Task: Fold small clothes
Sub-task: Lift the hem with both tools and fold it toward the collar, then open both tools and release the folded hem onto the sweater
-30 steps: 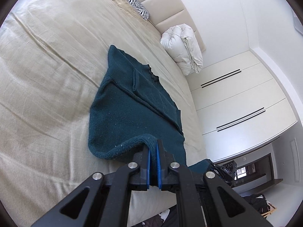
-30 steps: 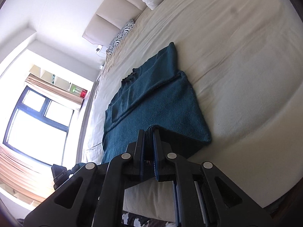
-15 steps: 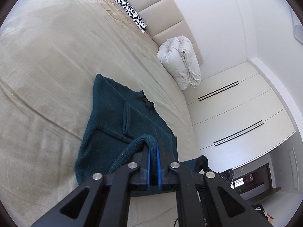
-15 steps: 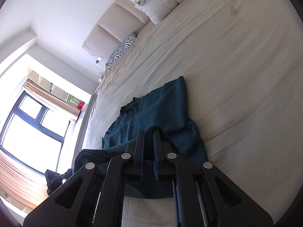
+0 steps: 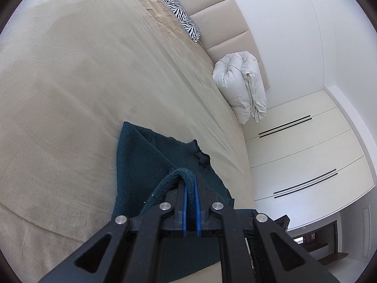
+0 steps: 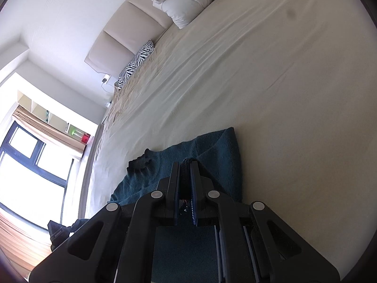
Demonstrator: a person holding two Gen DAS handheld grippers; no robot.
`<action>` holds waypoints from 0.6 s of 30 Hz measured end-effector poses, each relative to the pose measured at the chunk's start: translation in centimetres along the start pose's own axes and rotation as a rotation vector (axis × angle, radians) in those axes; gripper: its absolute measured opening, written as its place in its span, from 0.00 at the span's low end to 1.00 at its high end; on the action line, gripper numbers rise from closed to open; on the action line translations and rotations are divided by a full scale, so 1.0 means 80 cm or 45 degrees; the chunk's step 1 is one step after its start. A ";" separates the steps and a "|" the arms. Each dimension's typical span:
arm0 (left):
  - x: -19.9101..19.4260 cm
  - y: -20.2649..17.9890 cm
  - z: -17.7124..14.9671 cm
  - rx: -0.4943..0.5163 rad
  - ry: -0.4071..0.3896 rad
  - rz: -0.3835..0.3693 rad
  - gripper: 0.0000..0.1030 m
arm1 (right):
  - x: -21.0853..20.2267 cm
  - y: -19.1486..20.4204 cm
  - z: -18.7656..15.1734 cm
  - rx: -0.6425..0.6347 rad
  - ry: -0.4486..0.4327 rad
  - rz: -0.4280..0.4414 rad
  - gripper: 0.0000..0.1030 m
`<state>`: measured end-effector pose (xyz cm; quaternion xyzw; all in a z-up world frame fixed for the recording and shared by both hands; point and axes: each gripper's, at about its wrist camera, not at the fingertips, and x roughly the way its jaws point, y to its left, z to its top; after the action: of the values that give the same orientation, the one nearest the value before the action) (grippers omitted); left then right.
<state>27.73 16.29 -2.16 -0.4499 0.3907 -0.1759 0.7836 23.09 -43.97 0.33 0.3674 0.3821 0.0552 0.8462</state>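
Note:
A dark teal knitted sweater (image 5: 143, 155) lies on the beige bed sheet (image 5: 70, 89), its collar end flat and farthest from me. My left gripper (image 5: 190, 176) is shut on the sweater's ribbed hem, which loops up over its tips. In the right wrist view the same sweater (image 6: 219, 146) spreads ahead, and my right gripper (image 6: 185, 164) is shut on the hem's other corner. The lifted hem hangs over the flat part of the garment; the fabric under both grippers is hidden.
A rolled white duvet (image 5: 242, 87) and a zebra-print pillow (image 5: 181, 16) lie by the padded headboard (image 5: 226, 23). White wardrobe doors (image 5: 306, 155) stand past the bed's right side. A bright window (image 6: 28, 165) is on the other side.
Both grippers carried the hem forward over the sweater toward its collar. Less of the flat garment shows ahead of the fingers, and the headboard, pillow and duvet appear closer.

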 end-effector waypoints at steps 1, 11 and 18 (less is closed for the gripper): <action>0.008 0.004 0.007 -0.011 0.002 0.007 0.07 | 0.010 -0.003 0.006 0.016 0.001 -0.004 0.07; 0.084 0.049 0.042 -0.137 0.036 0.083 0.08 | 0.092 -0.053 0.049 0.243 -0.014 -0.095 0.08; 0.071 0.061 0.030 -0.135 -0.015 0.119 0.68 | 0.106 -0.059 0.037 0.183 0.000 -0.173 0.17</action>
<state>32.82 16.71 -8.15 -0.4730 0.4156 -0.1156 0.7683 30.18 -45.97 -6.64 0.4003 0.4093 -0.0300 0.8193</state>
